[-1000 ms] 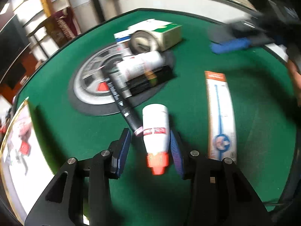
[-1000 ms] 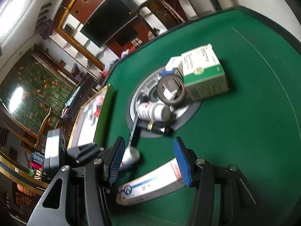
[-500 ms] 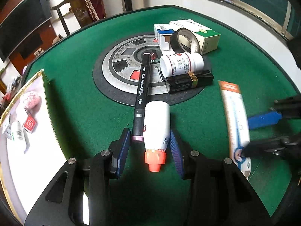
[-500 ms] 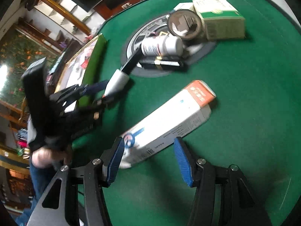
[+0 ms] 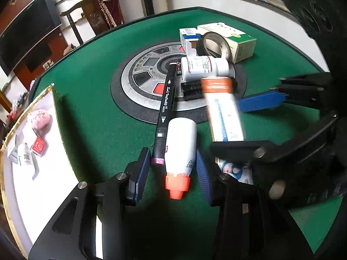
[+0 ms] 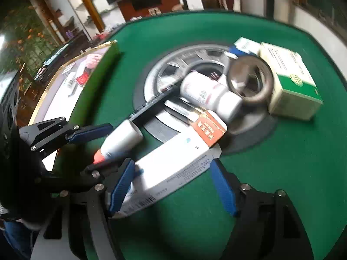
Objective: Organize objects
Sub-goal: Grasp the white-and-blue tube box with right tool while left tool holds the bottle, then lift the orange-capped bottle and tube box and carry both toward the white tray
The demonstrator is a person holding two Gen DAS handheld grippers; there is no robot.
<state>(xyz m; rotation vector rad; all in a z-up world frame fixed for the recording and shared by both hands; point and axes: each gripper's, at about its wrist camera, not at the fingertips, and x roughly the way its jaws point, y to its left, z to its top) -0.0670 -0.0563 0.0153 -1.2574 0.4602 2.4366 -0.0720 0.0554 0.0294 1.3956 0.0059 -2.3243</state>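
both grippers straddle their objects, long axes run toward the pile

the left gripper (image 5: 173, 169) is spread wide with the glue bottle (image 5: 181, 147) lying between its fingers, orange cap toward the camera at 6 o'clock and body pointing to 12. the bottle's long axis runs along the fingers, so closing would pinch it across its width. the right pad (image 5: 202, 174) sits just beside the bottle; the left pad is kept apart by the tail of the marker (image 5: 165, 106), which lies alongside the bottle at its 9 o'clock and reaches up onto the disc (image 5: 138, 80). i judge a squeeze now would catch the marker too.

the right gripper (image 6: 171, 182) is also open, with the long box (image 6: 175, 160) between its fingers. the box runs from 7 o'clock near the left pad up to 1 o'clock, its orange end resting at the pile beside the pill bottle (image 6: 208, 93). it is skewed to the fingers, so whether either pad touches it i cannot tell; the view is blurred.

both objects lie on the green table (image 5: 86, 69), at the near edge of the pile. the tape roll (image 5: 213, 43) and green box (image 5: 236, 41) sit farther out, at about 1 o'clock from the left gripper. each hand is nearest its own object.
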